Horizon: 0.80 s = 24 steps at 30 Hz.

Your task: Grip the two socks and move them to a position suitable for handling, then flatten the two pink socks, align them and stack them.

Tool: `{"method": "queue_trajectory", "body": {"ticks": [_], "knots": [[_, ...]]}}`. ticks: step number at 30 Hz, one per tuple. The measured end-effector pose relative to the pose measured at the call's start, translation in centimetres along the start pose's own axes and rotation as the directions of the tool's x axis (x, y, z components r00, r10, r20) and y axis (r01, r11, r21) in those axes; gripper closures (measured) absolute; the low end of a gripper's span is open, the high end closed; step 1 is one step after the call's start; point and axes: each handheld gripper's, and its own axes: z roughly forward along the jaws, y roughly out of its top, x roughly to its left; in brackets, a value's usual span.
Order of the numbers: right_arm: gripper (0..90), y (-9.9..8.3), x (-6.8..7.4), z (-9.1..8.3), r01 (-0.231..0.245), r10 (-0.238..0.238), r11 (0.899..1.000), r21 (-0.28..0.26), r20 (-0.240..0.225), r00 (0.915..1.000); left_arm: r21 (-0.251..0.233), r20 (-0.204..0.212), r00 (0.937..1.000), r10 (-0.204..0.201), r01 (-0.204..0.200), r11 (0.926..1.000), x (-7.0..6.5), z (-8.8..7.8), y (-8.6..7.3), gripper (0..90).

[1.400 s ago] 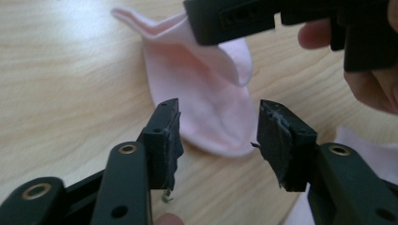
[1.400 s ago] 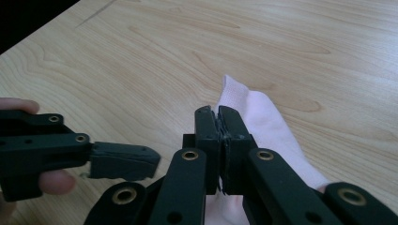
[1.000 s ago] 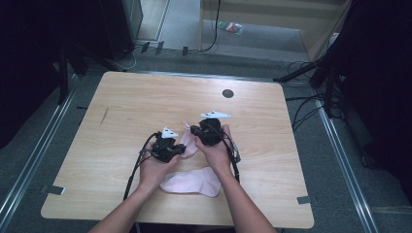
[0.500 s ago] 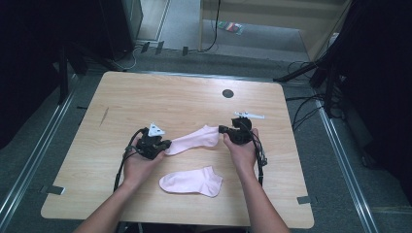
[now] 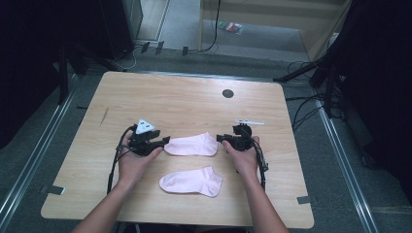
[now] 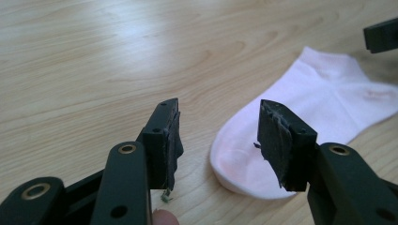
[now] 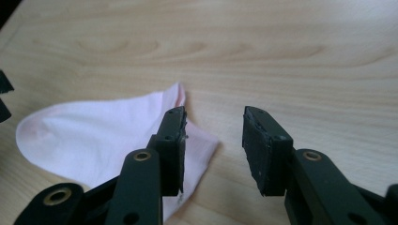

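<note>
1. The wooden table (image 5: 184, 97) carries the whole job; a dark round hole (image 5: 228, 93) sits toward its 12 o'clock edge.

2. Two pale pink ankle socks lie near the person's side. The far sock (image 5: 190, 145) lies flat and stretched out between the two grippers, toe at 9 o'clock, cuff at 3 o'clock. The near sock (image 5: 191, 181) lies at 6 o'clock from it, apart from it, with its cuff also toward 3 o'clock.

3. The left gripper (image 5: 163, 141) sits just at the toe of the far sock. In the left gripper view its jaws have just been opening and stand apart; the rounded toe (image 6: 244, 173) lies on the wood just beyond them, not pinched.

4. The right gripper (image 5: 221, 138) sits at the cuff end. Its jaws have likewise just been opening; in the right gripper view the cuff corner (image 7: 197, 145) lies under and beyond the left jaw, with bare wood between the pads. Nothing is gripped.

5. Step in hand, as I judge it: the far sock has been laid out straight and let go. The next move likely calls for backing both grippers clear without dragging the fabric, then reaching toward 6 o'clock for the near sock, to lay it on its partner.

6. The fabric looks thin, soft and smooth, with a faint heel crease (image 6: 338, 89).
</note>
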Motion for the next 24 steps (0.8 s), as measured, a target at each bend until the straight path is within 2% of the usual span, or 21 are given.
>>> {"method": "queue_trajectory", "body": {"ticks": [1,2,3,4,5,6,8,10,11,12,13,14,17,19,21,22,23,24], "knots": [[59.7,0.2,-0.1,-0.6,-0.014,0.015,0.999,-0.04,0.007,0.9999,0.011,0.009,0.9998,-0.016,0.015,0.9998,0.1,0.1,0.0,52.3],[59.7,0.2,-0.1,-0.6,-0.014,0.015,0.999,-0.04,0.007,0.9999,0.022,0.016,0.9995,-0.028,0.027,0.9994,0.2,0.2,-0.1,52.3],[59.1,0.2,0.0,-0.6,0.007,-0.007,0.999,-0.049,0.002,1.0,0.045,0.017,0.9992,-0.036,0.035,0.9984,0.2,0.5,-0.2,52.8],[58.5,0.1,0.3,-0.5,0.02,-0.02,0.999,-0.039,0.005,0.9998,0.081,0.009,0.9985,-0.053,0.052,0.9953,0.4,1.0,-0.4,53.8],[58.5,0.1,0.3,-0.5,0.02,-0.02,0.999,-0.039,0.005,0.9998,0.081,0.009,0.9985,-0.053,0.052,0.9953,0.4,1.0,-0.4,54.7],[57.2,-0.1,0.5,-0.3,0.042,-0.042,0.999,-0.029,0.012,0.999,0.098,0.012,0.9978,-0.065,0.063,0.9931,0.4,1.1,-0.5,54.7],[53.8,-0.5,1.0,0.3,0.086,-0.085,0.996,-0.008,0.02,0.9961,0.084,-0.02,0.9971,-0.073,0.074,0.9937,0.4,1.2,-0.8,57.9],[50.4,-1.2,1.6,1.1,0.136,-0.136,0.991,-0.012,0.032,0.9903,0.096,-0.008,0.9938,-0.111,0.111,0.9892,0.6,1.3,-1.0,59.9],[50.4,-1.2,1.6,1.1,0.136,-0.136,0.991,-0.012,0.032,0.9903,0.109,-0.01,0.9932,-0.116,0.117,0.9872,0.6,1.4,-1.2,59.9],[51.2,-1.5,1.9,1.5,0.169,-0.169,0.986,0.003,0.059,0.9839,0.115,-0.016,0.9936,-0.112,0.113,0.987,0.6,1.4,-1.3,60.9],[51.2,-1.5,1.9,1.5,0.169,-0.169,0.986,0.003,0.059,0.9839,0.117,-0.022,0.994,-0.107,0.109,0.9871,0.5,1.4,-1.4,60.9],[51.8,-1.6,2.2,1.7,0.182,-0.183,0.983,0.015,0.077,0.9802,0.109,-0.03,0.994,-0.105,0.108,0.9882,0.5,1.4,-1.5,62.8],[54.0,-2.0,2.9,1.9,0.248,-0.25,0.968,0.026,0.106,0.9625,0.119,-0.025,0.9939,-0.107,0.11,0.9868,0.5,1.3,-1.5,72.1],[57.3,-2.2,3.4,2.1,0.299,-0.301,0.954,0.034,0.128,0.9451,0.126,-0.018,0.9941,-0.107,0.108,0.9862,0.5,1.4,-1.5,77.7],[65.7,-2.5,3.8,2.1,0.323,-0.324,0.946,0.035,0.143,0.9351,0.144,0.002,0.9925,-0.122,0.121,0.9822,0.4,1.3,-1.5,84.6],[74.5,-2.6,3.8,2.1,0.329,-0.33,0.944,0.035,0.147,0.9325,0.147,0.013,0.9924,-0.122,0.119,0.982,0.4,1.3,-1.5,89.3],[82.0,-2.8,3.9,2.0,0.337,-0.339,0.941,0.035,0.132,0.9315,0.148,0.013,0.9927,-0.12,0.116,0.9821,0.3,1.2,-1.6,90.0],[84.1,-2.9,4.0,2.0,0.339,-0.34,0.94,0.034,0.119,0.9328,0.146,0.018,0.9931,-0.116,0.113,0.9829,0.3,1.0,-1.6,90.0]]}}
